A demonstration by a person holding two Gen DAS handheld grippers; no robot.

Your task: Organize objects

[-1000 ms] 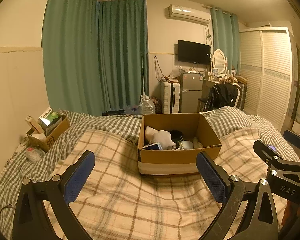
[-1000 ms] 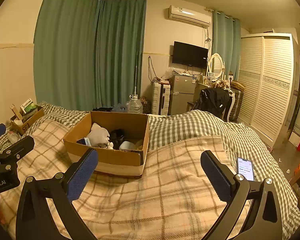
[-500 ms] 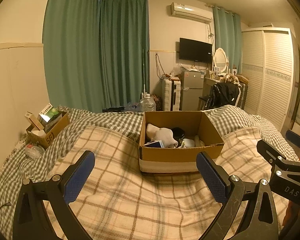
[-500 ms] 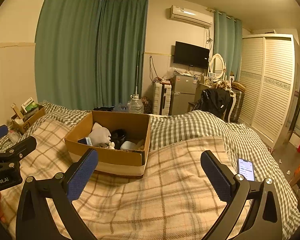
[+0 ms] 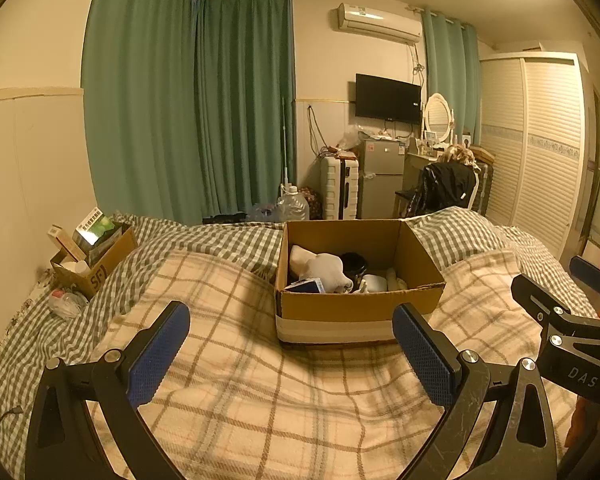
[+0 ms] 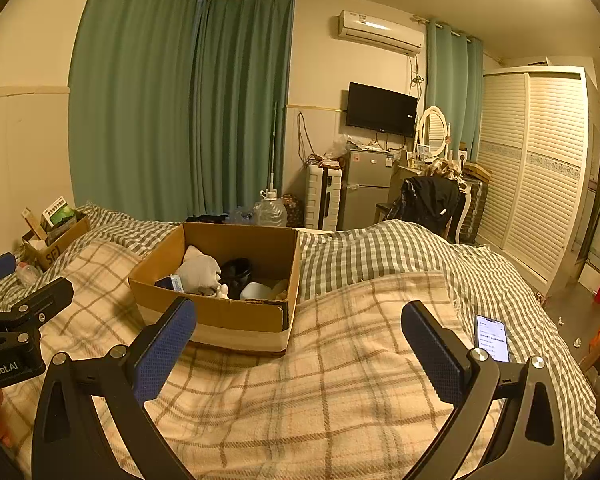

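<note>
At the far left, a small cardboard box (image 5: 100, 258) of cartons sits on the checked bedding against the wall, with a crumpled plastic bag (image 5: 62, 306) just beside it. The left gripper (image 5: 290, 350) hovers above the plaid blanket (image 5: 300, 400), jaws spread wide and holding nothing. Ahead of it stands the open cardboard box (image 5: 356, 308), which holds a pale soft toy (image 5: 326, 268), a black cup (image 5: 354, 264) and a white case (image 6: 256, 291). The right gripper (image 6: 300, 346) is likewise agape and empty. A lit phone (image 6: 492, 338) lies on the blanket at the right. The task seems to be at its approach stage, with nothing grasped; the next move probably calls for lowering one gripper onto a loose item.
</note>
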